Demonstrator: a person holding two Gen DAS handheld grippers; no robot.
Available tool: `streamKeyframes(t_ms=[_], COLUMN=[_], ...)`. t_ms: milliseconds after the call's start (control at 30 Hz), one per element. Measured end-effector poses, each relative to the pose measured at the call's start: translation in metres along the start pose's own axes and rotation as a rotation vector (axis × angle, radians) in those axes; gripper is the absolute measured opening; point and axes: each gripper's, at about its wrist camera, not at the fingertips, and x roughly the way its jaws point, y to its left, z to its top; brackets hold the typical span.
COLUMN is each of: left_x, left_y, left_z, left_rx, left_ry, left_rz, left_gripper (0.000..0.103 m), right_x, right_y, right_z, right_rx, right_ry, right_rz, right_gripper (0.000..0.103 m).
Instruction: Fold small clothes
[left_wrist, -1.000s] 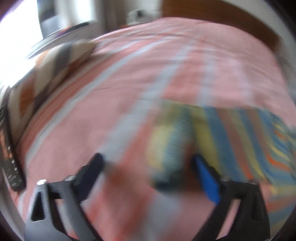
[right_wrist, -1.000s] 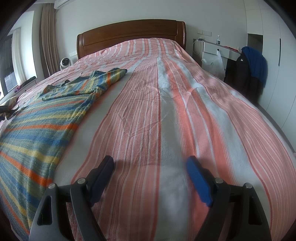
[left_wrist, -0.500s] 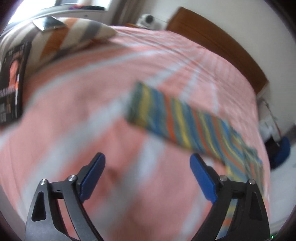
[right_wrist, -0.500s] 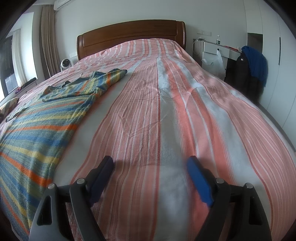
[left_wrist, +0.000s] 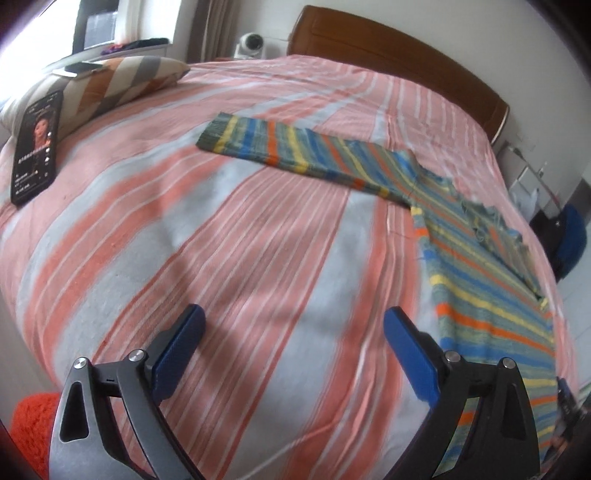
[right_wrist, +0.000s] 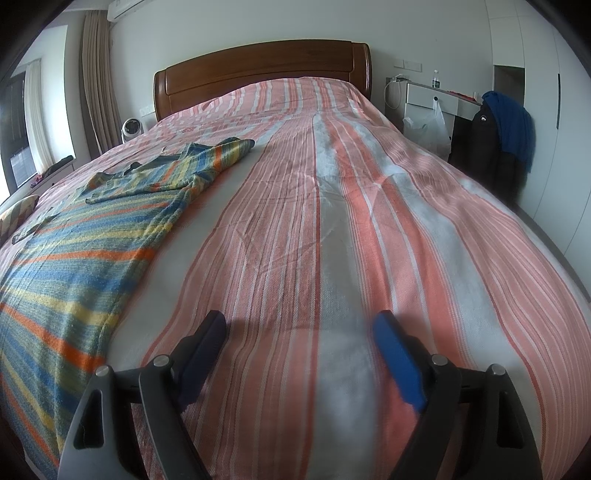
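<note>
Writing: we can't read the phone (left_wrist: 35, 147) screen, too small
Count: one shirt (left_wrist: 461, 229), one pillow (left_wrist: 110, 85)
Shirt: flat on bed (left_wrist: 258, 240)
Left claw (left_wrist: 293, 339): spread, empty
Right claw (right_wrist: 299, 343): spread, empty

A bed with a pink and white striped cover (right_wrist: 332, 206) fills both views, its wooden headboard (right_wrist: 258, 74) at the top against a white wall (right_wrist: 229, 33). Curtains (right_wrist: 99, 77) and a bright window (right_wrist: 22, 129) stand at upper left, a white desk (right_wrist: 432, 99) and wardrobe doors (right_wrist: 554, 122) at upper right.
</note>
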Motion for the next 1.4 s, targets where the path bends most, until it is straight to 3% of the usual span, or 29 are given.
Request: streamKeyframes(t_ms=[333,800,1033,1267,1400], left_x=[-0.017,-0.010,-0.013,-0.013,-0.026], left_y=[-0.001,-0.011,-0.013,-0.003,-0.012], left_z=[-0.005,-0.018,-0.018,-0.014,-0.020], left_rx=[-0.021,0.033,0.049,0.000,0.046], left_ry=[-0.038,-0.011,-0.032,-0.016,-0.009], left_rz=[0.007,0.079,0.028,-0.020,-0.034], left_gripper=[0.098,0.098,0.098,0.098,0.098], right_x=[0.000,-0.001,-0.001,-0.001,-0.001], right_y=[0.000,0.000,0.002,0.007,0.007], right_z=[0.000,0.000,0.000,0.001,0.001], right_rx=[-0.001,0.004,-0.004,-0.020,-0.019], right_ry=[-0.001,-0.003,-0.001,0.007,0.006], right_rz=[0.002,0.014,0.002,-0.033,-0.033], right_gripper=[0.082,0.083,0.083,0.086,0.086])
